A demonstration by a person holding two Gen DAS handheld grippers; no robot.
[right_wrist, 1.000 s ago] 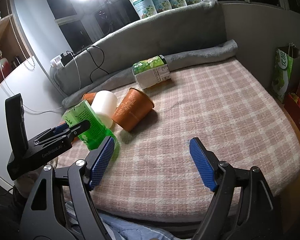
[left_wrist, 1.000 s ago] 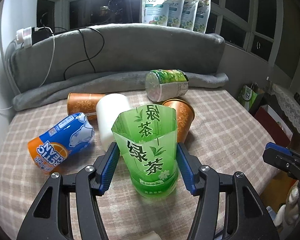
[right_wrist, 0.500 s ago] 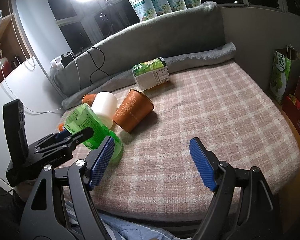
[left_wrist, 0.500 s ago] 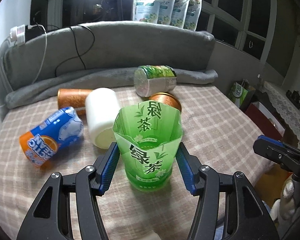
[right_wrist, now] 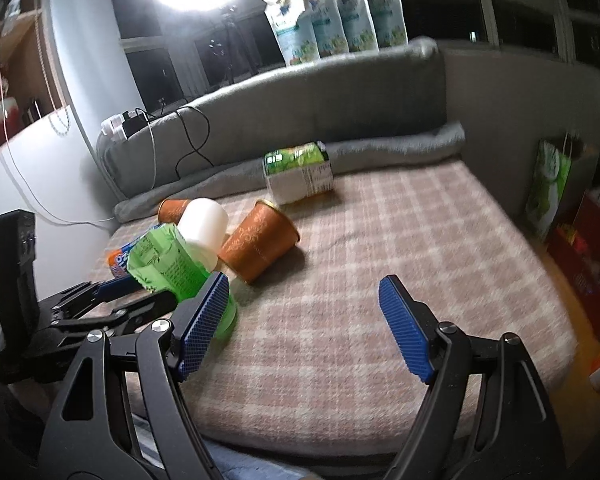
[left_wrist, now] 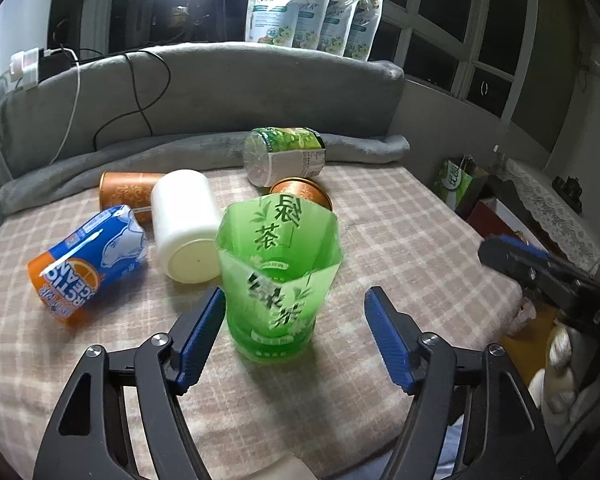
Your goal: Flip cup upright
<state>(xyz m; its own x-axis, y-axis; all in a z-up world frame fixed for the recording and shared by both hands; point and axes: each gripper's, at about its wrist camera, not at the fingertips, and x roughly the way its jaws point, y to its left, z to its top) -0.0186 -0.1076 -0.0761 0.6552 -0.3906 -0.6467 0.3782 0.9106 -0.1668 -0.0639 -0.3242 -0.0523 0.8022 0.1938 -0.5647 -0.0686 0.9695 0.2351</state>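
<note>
A green translucent cup [left_wrist: 278,276] with Chinese lettering stands upright on the plaid cloth, mouth up. My left gripper [left_wrist: 296,320] is open, its blue pads on either side of the cup's base with a gap on the right. The cup also shows in the right wrist view [right_wrist: 172,268], partly behind my right gripper's left finger. My right gripper [right_wrist: 306,320] is open and empty above the cloth's near edge. The left gripper [right_wrist: 100,304] shows there at the cup.
Lying on the cloth: a blue-orange cup [left_wrist: 86,258], a white cup [left_wrist: 184,226], two brown cups [left_wrist: 126,190] [right_wrist: 260,246] and a green-labelled bottle [left_wrist: 286,156]. A grey cushion [left_wrist: 220,92] runs along the back. The cloth's front edge is near.
My left gripper has opened and let go of the green cup, which now stands on the cloth. The right gripper has shifted slightly.
</note>
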